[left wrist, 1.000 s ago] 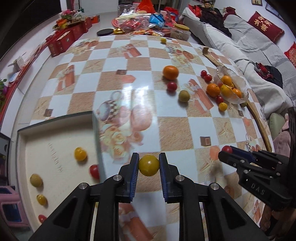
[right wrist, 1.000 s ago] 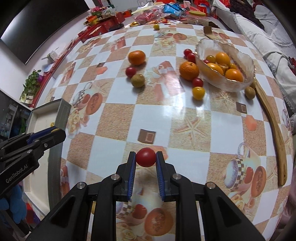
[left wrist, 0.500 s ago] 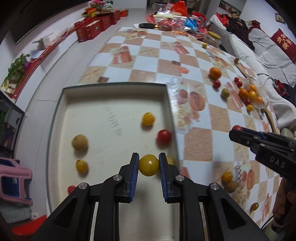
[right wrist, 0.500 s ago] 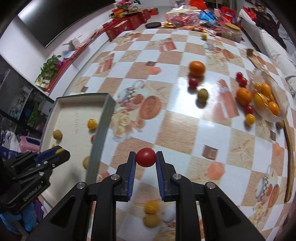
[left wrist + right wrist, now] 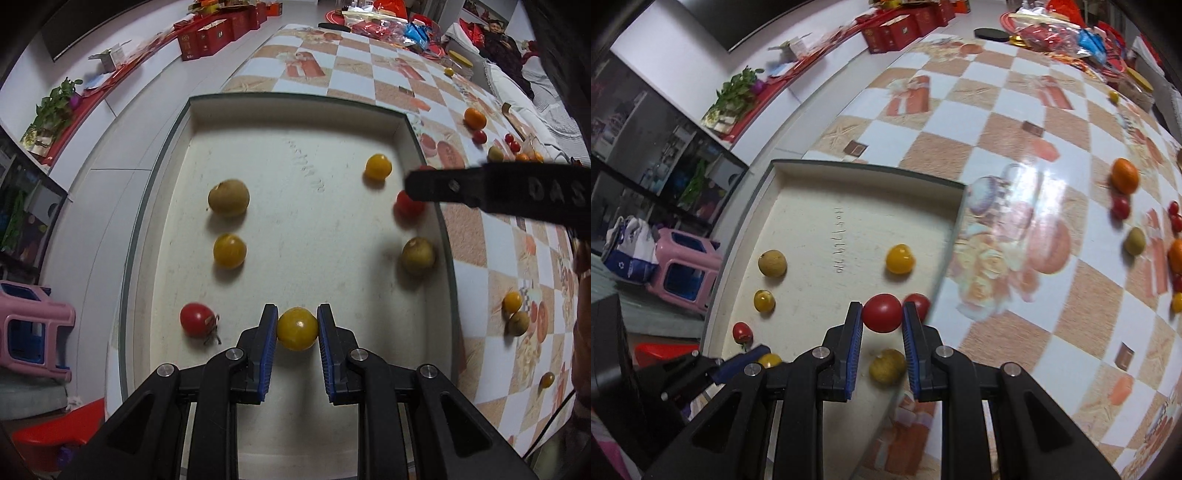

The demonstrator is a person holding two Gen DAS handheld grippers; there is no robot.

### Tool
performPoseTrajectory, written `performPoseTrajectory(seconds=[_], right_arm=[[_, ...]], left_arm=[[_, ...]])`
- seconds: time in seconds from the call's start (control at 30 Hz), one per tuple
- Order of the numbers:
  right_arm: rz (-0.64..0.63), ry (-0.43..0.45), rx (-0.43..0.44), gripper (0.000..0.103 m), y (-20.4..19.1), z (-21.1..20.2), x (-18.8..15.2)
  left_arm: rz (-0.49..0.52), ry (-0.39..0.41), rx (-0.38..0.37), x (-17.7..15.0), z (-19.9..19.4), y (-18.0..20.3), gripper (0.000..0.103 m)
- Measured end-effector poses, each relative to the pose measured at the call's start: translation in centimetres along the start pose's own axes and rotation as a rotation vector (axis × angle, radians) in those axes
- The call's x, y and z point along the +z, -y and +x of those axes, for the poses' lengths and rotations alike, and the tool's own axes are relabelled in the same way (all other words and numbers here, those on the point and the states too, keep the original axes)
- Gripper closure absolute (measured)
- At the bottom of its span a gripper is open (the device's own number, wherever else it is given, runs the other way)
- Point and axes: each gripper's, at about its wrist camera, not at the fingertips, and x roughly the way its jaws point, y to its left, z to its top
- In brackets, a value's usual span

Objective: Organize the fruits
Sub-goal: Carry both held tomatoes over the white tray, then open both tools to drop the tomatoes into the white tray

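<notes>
A: Report the left gripper [image 5: 297, 328].
B: Clamped on a yellow cherry tomato [image 5: 297, 328], pinched between both blue pads, held above the near end of the cream tray [image 5: 295, 101].
A: And the right gripper [image 5: 882, 314]?
B: Clamped on a red cherry tomato [image 5: 882, 312], held over the tray's right side, near its wall.
A: Tray contents?
B: Left wrist view: two brownish longans [image 5: 228, 196] [image 5: 418, 254], two yellow tomatoes [image 5: 229, 250] [image 5: 378, 166], one stemmed red tomato [image 5: 195, 318] and one red tomato [image 5: 406, 205] partly behind the right gripper's finger.
A: On the checkered tablecloth [image 5: 1015, 155]?
B: An orange [image 5: 1124, 175], further tomatoes and a longan lie well apart from the tray.
</notes>
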Motion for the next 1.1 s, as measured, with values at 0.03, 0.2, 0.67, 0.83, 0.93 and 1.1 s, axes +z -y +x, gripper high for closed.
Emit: performPoseTrajectory(seconds=[0.03, 0.2, 0.67, 0.83, 0.93, 1.1], right_arm=[[-0.009, -0.012, 0.0, 0.08, -0.4, 0.6, 0.2], [-0.051, -0.059, -0.005, 0.08, -1.8, 2.8, 1.0], [-0.148, -0.106, -0.069, 0.075, -4.1, 5.4, 1.2], [-0.158, -0.109, -0.053, 0.037, -4.6, 5.6, 1.5], [-0.131, -0.09, -0.027, 0.037, -4.4, 5.1, 1.8], [-0.067, -0.021, 0.032, 0.02, -3.0, 2.2, 1.9]], left_arm=[[0.003, -0.003, 0.002, -0.2, 0.0, -0.1, 0.08], [0.004, -0.015, 0.008, -1.2, 0.4, -0.5, 0.08], [0.044, -0.015, 0.035, -1.4, 0.5, 0.4, 0.078], [0.067, 0.027, 0.064, -1.7, -0.1, 1.4, 0.029], [0.095, 0.011, 0.063, -1.9, 0.0, 1.9, 0.029], [0.111, -0.001, 0.06, -1.9, -0.5, 2.3, 0.029]])
